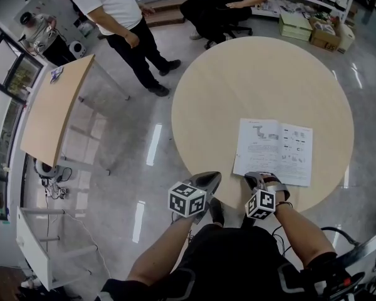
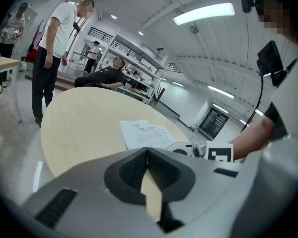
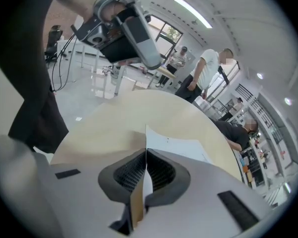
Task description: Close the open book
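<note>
Right gripper [image 1: 251,179], book [image 1: 277,148], round table [image 1: 238,86], glossy floor [image 1: 128,140]

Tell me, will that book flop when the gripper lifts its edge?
Probably floppy: the book looks paper-thin, and its edge bends up where the right gripper pinches it. Likely light too, since it lies flat like a leaflet. It might slide on the smooth table if pushed.
</note>
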The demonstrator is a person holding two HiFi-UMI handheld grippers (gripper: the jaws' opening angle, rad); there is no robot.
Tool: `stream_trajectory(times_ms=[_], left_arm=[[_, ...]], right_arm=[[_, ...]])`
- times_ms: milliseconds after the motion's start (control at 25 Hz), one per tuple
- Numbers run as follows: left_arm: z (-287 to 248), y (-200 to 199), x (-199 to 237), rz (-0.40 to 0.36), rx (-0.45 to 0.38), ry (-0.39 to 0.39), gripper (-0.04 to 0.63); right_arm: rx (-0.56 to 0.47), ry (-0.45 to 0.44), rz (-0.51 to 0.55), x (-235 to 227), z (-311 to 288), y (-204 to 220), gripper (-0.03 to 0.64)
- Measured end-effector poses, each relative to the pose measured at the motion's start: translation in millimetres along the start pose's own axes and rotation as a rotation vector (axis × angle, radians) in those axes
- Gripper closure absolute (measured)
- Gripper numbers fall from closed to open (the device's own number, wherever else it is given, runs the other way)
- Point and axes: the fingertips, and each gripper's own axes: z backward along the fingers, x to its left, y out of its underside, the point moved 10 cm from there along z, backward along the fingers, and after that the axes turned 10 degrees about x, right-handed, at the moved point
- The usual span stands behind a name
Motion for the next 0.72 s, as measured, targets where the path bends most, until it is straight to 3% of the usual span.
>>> stream_trajectory(times_ms=[120, 320, 720], left_arm=[[-2.8, -1.9, 4.0, -0.005, 0.0, 0.008, 0.606], [-9.5, -12.8, 2.1, -0.038, 0.019, 0.04, 0.606], [-59.7, -47.1, -44.6, -0.164, 0.097, 0.169, 0.606]], right_arm=[[-0.052, 0.015, -0.136, -5.7, 9.1, 0.4, 0.612], [-0.187, 0.004, -0.475, -25.3, 39.2, 6.8, 0.614], [-0.329, 0.149, -0.942, -23.2, 98.5, 68.0, 0.614]])
